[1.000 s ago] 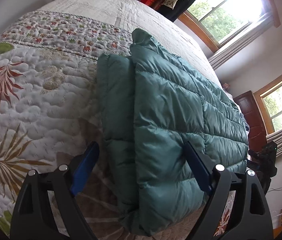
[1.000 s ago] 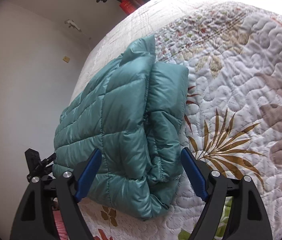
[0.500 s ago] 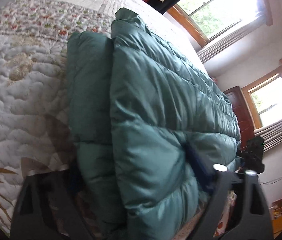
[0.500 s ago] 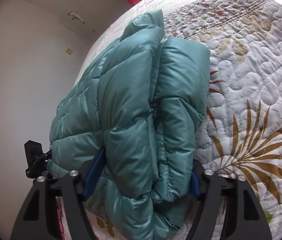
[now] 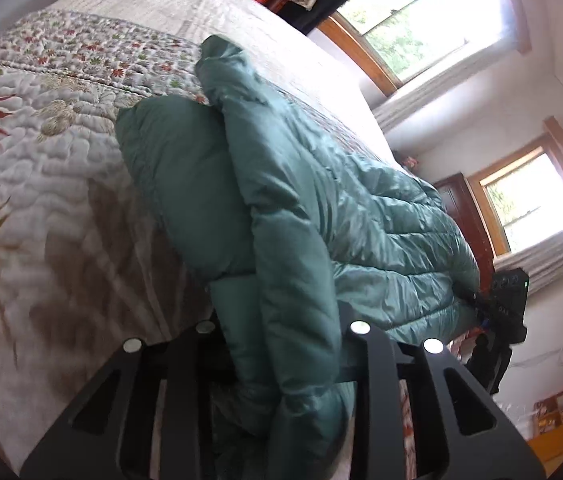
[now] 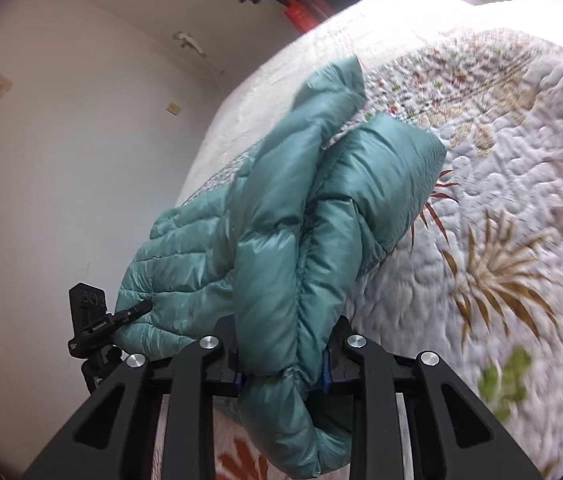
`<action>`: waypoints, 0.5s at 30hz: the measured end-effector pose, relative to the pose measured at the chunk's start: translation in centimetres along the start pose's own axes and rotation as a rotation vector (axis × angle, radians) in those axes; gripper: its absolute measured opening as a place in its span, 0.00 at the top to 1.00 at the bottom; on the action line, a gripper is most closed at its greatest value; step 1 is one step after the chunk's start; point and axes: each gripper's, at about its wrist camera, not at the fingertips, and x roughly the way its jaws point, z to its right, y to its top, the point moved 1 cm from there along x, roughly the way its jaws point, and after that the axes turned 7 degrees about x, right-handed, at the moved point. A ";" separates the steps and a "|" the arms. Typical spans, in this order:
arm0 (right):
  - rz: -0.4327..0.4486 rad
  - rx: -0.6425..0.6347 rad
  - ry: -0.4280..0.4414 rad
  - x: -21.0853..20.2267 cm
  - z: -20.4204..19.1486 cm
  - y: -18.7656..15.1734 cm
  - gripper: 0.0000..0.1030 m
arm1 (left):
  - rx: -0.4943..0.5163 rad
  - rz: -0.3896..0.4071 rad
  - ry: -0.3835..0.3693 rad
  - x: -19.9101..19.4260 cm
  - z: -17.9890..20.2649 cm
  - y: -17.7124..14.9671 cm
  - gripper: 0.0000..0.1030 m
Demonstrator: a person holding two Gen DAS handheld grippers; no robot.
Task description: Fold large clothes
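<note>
Teal puffer jacket (image 5: 321,216), pinched by both claws, over quilted bedspread (image 5: 61,184) near windows (image 5: 421,20).

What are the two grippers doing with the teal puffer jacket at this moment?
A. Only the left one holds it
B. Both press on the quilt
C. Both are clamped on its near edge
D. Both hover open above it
C: the left gripper and right gripper each pinch bunched fabric of the teal puffer jacket.
</note>
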 end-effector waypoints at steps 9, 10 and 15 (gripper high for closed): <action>-0.028 -0.072 -0.022 -5.8 0.2 -9.0 0.74 | 0.082 -0.055 -0.023 -4.9 4.2 -9.1 0.72; -0.031 -0.076 -0.024 -6.2 0.4 -10.1 0.74 | 0.089 -0.063 -0.023 -5.2 4.3 -10.2 0.71; -0.038 -0.065 -0.033 -7.0 1.8 -13.5 0.71 | 0.091 -0.074 -0.017 -5.5 2.7 -14.0 0.64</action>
